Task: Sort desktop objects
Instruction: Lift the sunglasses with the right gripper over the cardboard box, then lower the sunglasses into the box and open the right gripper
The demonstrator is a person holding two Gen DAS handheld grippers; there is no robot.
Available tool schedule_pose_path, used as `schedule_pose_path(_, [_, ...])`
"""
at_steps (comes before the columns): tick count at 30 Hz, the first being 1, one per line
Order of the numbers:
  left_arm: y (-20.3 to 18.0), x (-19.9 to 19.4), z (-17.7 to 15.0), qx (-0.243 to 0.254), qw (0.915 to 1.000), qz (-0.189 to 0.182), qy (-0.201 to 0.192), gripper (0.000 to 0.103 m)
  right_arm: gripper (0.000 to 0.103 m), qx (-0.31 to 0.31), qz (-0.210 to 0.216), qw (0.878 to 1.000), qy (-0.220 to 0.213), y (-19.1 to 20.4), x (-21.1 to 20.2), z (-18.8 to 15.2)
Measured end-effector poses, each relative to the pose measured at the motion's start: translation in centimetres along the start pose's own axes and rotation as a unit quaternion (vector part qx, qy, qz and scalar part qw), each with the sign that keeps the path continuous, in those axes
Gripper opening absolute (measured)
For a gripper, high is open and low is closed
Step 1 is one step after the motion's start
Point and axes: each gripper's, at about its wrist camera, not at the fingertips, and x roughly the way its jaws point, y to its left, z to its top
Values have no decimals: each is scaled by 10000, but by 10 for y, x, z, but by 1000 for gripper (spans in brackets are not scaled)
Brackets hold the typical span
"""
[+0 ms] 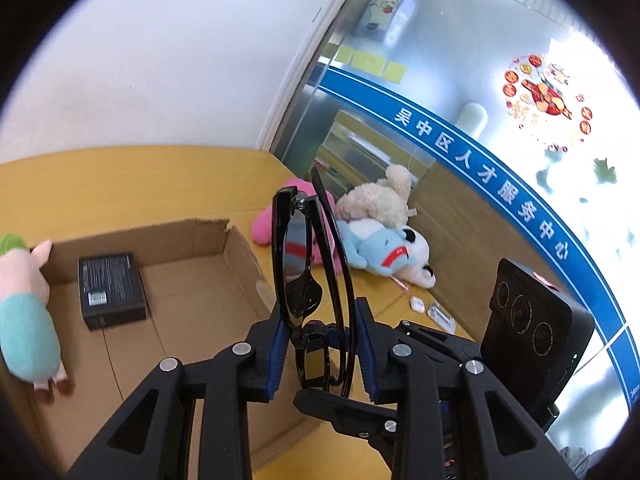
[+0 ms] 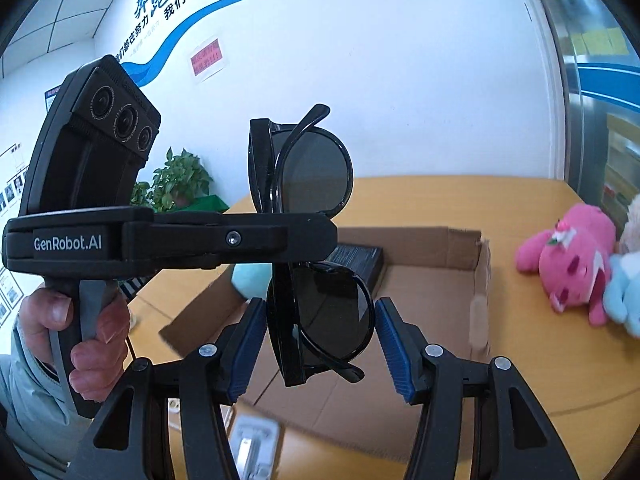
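Note:
Black folded sunglasses (image 1: 304,264) stand upright in the air above the yellow table (image 1: 120,184). My left gripper (image 1: 322,344) is shut on the sunglasses near the bridge; it shows from the side in the right wrist view (image 2: 280,236). My right gripper (image 2: 320,344) is open, its blue pads (image 2: 250,344) on either side of the lower lens of the sunglasses (image 2: 316,312), apart from it. An open cardboard box (image 1: 192,280) below holds a black box (image 1: 110,290) and a pig plush (image 1: 24,308).
A pink plush (image 2: 568,264), a cream plush (image 1: 380,196) and a blue-and-white plush (image 1: 384,252) lie on the table by the glass wall. A white earbud case (image 1: 417,303) and a small packet (image 1: 440,316) lie near them. A potted plant (image 2: 176,180) stands behind.

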Motion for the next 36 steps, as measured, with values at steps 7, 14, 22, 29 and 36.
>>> schedule_pose_path(7, [43,42,47,-257,9994,-40,236,29,54,67,-62,9998,183,-36,46,44])
schedule_pose_path(14, [97,109,58,-712,9948,-40,724,29,54,420,-99,9961,766,-87,115,54])
schedule_pose_path(22, [169,198,36,-1644,9756,-6,1454,29,54,1100,-197,9801,1641,-144,200,23])
schedule_pose_path(29, [207,242,17,-2355,9535,-328,1854,29,54,1248,-784,9621,2296,-159,242,13])
schedule_pose_path(36, [208,264,9,-2288,9472,-73,2244,28,54,956,-1291,9492,2705,-147,265,2])
